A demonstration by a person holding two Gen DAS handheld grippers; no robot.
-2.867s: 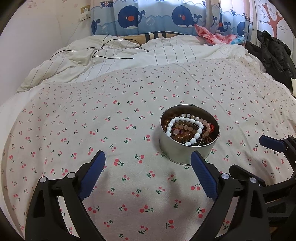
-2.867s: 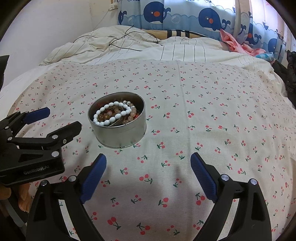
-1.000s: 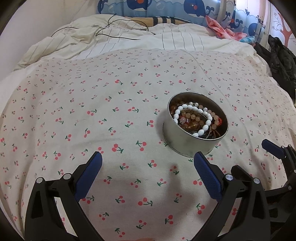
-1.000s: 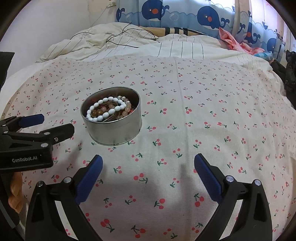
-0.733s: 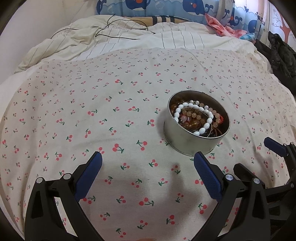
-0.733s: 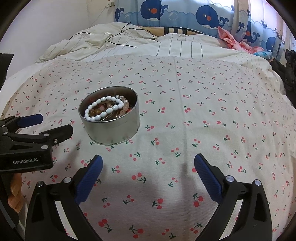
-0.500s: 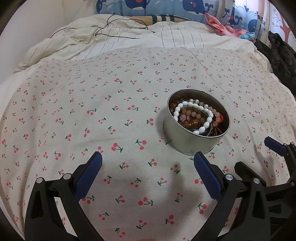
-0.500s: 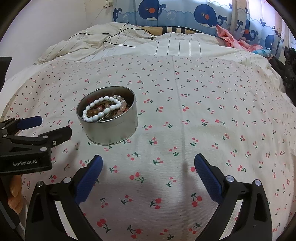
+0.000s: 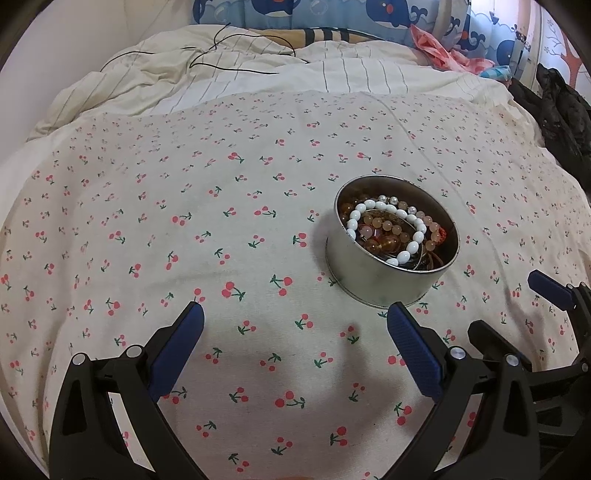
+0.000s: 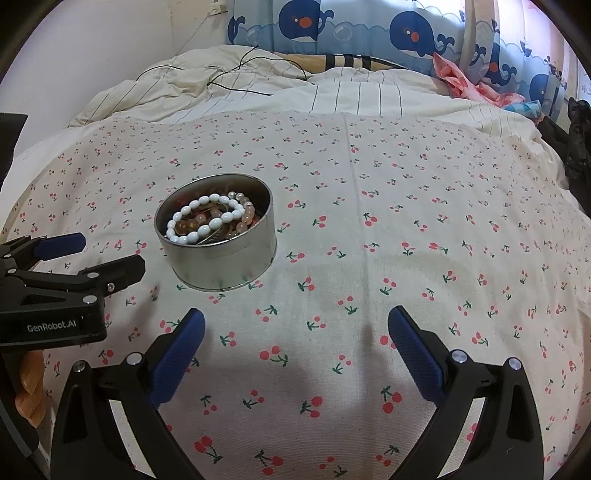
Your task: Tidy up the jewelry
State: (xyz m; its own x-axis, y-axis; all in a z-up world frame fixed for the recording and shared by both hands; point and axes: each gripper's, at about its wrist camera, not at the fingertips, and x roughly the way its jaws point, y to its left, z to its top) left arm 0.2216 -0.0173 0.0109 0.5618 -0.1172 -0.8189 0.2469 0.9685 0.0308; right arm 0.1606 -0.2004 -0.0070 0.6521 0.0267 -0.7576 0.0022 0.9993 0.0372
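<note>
A round metal tin (image 9: 384,280) (image 10: 221,266) stands on the cherry-print bedspread (image 9: 184,229) (image 10: 406,221). It holds a white bead bracelet (image 9: 384,232) (image 10: 207,218) on top of several amber and pink bead bracelets (image 9: 384,240) (image 10: 236,218). My left gripper (image 9: 295,325) hovers open just short of the tin, its right fingertip by the tin's near wall. My right gripper (image 10: 295,325) is open to the right of the tin, nothing between its fingers. Each gripper shows in the other's view: the right one (image 9: 517,306), the left one (image 10: 85,254).
A rumpled striped duvet (image 9: 258,81) with a black cable (image 9: 229,62) lies behind the bedspread. Whale-print curtains (image 10: 369,26) hang at the back. Pink cloth (image 10: 465,85) and dark clothing (image 9: 561,114) lie at the far right. A hand (image 10: 29,384) holds the left gripper.
Both grippers have drifted slightly, so the tin sits a little differently in each view. Both stay open and the tin has not moved on the bedspread.
</note>
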